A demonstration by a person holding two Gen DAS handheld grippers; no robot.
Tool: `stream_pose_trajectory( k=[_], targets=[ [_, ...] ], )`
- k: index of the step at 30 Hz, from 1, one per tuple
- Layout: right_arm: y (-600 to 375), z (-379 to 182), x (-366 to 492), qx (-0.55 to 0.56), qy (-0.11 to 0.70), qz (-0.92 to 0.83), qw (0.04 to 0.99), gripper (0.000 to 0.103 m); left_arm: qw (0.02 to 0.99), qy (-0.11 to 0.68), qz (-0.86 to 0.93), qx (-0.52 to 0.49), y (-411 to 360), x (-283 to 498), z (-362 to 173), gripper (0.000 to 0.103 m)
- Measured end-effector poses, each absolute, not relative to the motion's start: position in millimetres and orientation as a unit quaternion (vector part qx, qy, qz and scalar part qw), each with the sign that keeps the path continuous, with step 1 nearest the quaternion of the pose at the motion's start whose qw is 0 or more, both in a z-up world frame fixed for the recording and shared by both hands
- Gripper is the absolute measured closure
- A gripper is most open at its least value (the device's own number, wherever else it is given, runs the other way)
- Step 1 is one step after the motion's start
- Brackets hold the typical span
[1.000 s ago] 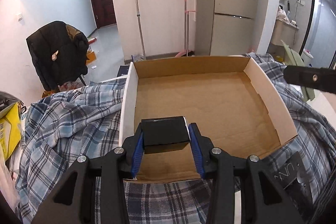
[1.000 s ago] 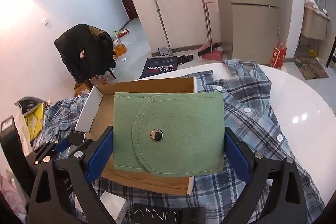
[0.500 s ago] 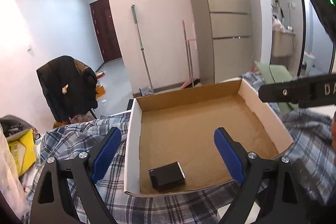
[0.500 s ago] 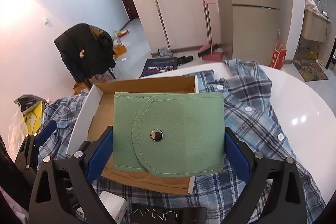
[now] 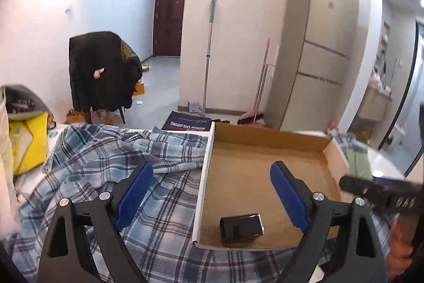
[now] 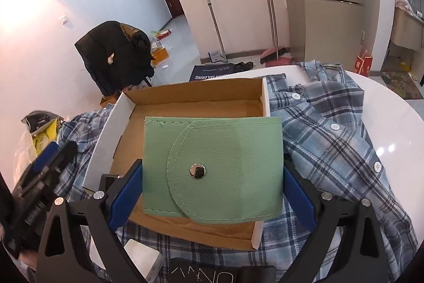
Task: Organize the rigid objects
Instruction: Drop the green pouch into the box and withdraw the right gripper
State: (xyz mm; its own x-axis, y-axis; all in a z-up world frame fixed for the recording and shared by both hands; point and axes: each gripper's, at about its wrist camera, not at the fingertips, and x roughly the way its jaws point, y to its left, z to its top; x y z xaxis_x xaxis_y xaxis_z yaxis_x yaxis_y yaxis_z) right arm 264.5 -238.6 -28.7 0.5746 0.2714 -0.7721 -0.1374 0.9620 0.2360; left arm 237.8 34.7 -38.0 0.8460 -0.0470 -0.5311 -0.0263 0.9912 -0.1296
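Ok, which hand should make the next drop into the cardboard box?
Right. Its tongs grip the green pouch right over the cardboard box. The left tongs are open, holding nothing; the black case already lies inside.

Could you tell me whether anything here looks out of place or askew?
The cardboard box sits on a crumpled plaid shirt rather than on the bare white table. The small black box lies slightly skewed in its near corner.
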Motion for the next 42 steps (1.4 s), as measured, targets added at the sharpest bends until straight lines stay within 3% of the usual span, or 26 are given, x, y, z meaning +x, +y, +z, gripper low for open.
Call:
stream_pose_trajectory(
  k=[17,25,30,35,38,42],
  targets=[
    [-224.8,-29.0,255.2,0.055,0.411,0.139,0.899,0.006,0.966,0.248,-0.040,-0.065,29.8,228.3,-25.1,0.011],
    [-217.5,5.7,232.6,-0.005,0.306,0.107,0.946,0.000,0.973,0.219,-0.047,-0.060,25.5,217.5,-13.4,0.011],
    [-217.2,38.5,214.1,-0.032,0.266,0.087,0.959,0.000,0.981,0.175,-0.038,-0.071,23.5,204.3,15.9,0.011],
    [-231.1,64.8,174.0,-0.052,0.231,0.085,0.968,0.000,0.995,0.084,-0.023,-0.055,18.9,145.8,52.8,0.011],
    [-235.7,74.3,146.2,-0.057,0.213,0.093,0.971,0.000,0.998,0.042,-0.036,-0.033,10.8,105.5,63.6,0.000],
    [-238.1,74.1,118.8,-0.029,0.217,0.136,0.966,0.000,0.997,0.039,-0.049,-0.042,7.4,76.2,56.9,0.000]
  ],
)
